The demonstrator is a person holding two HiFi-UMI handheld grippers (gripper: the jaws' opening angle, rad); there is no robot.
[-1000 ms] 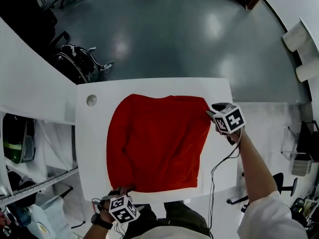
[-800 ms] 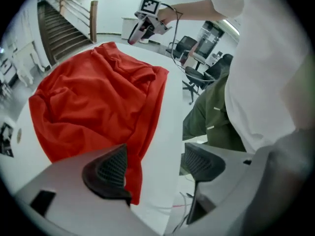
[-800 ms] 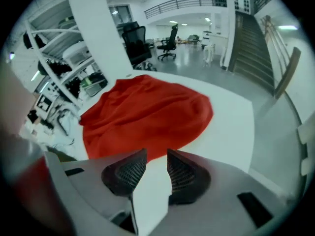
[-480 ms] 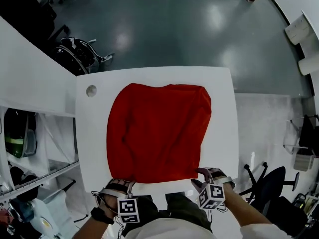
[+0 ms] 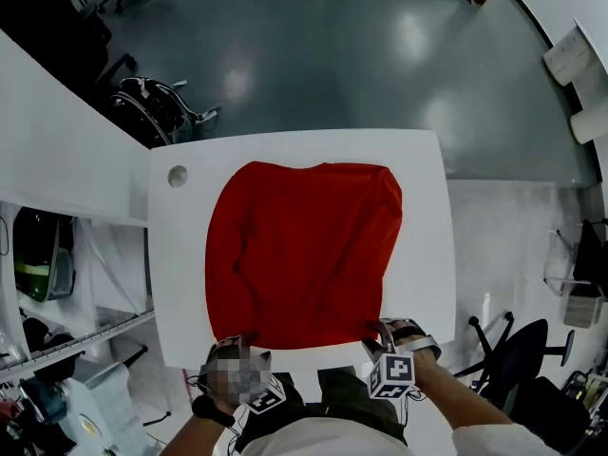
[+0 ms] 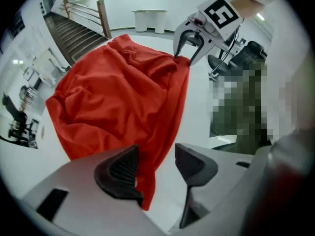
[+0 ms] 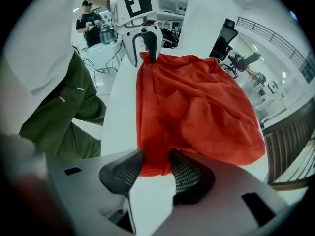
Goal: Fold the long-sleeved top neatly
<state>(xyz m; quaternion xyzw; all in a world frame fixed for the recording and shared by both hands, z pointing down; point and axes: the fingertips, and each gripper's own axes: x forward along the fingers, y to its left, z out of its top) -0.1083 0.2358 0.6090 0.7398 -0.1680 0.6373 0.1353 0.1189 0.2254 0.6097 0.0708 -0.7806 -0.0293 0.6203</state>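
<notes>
Two tongs (image 6: 156, 168) (image 7: 156, 171) astride hem, red top (image 5: 304, 250) beyond

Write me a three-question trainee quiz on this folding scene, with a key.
1. True or false: the red top lies crumpled on the floor beside the table.
2. The left gripper and the right gripper stand at which edge of the top? A) the far edge B) the edge nearest the person C) the left side
3. What sits between each gripper's jaws?
Key: 1 false, it lies spread on the table; 2 B; 3 a near corner of the top.
</notes>
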